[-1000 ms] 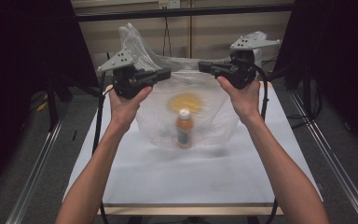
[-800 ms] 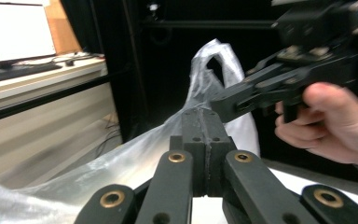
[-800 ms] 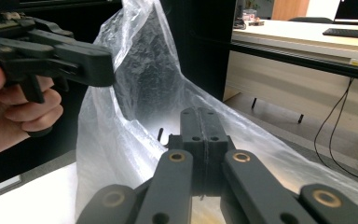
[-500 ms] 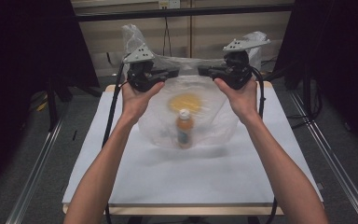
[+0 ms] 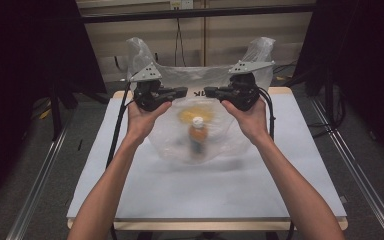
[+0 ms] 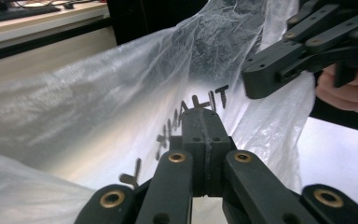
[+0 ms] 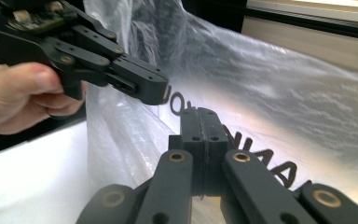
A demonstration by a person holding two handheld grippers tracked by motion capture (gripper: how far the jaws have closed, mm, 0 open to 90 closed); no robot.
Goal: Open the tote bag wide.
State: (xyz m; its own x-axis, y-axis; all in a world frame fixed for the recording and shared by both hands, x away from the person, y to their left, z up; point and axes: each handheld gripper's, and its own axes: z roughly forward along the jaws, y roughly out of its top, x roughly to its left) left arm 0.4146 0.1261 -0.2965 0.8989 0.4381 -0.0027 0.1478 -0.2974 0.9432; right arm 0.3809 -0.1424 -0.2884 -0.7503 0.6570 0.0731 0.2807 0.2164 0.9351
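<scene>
A clear plastic bag (image 5: pixel 230 142) with black lettering hangs over the white table (image 5: pixel 180 195), its lower part blurred. Inside it stands a bottle (image 5: pixel 197 136) of orange drink with a white cap, and behind the bottle lies a yellow round thing (image 5: pixel 192 115). My left gripper (image 5: pixel 180 91) and right gripper (image 5: pixel 211 92) point at each other across the bag's top edge, both shut on the thin plastic. In the left gripper view my shut jaws (image 6: pixel 204 114) lie against the bag (image 6: pixel 98 107), with the right gripper (image 6: pixel 256 84) opposite. In the right gripper view the left gripper (image 7: pixel 156 91) faces my shut jaws (image 7: pixel 204 114).
The bag's two handles (image 5: pixel 140 52) stick up behind the grippers. Metal rails (image 5: pixel 40 170) run along both sides of the table, and a dark bar (image 5: pixel 195 12) crosses at the back. Cables (image 5: pixel 117 130) trail from each gripper over the table.
Both hands have sunk toward the table and drawn a little closer together, lowering the bag with the bottle. Both grips stay as they were.
</scene>
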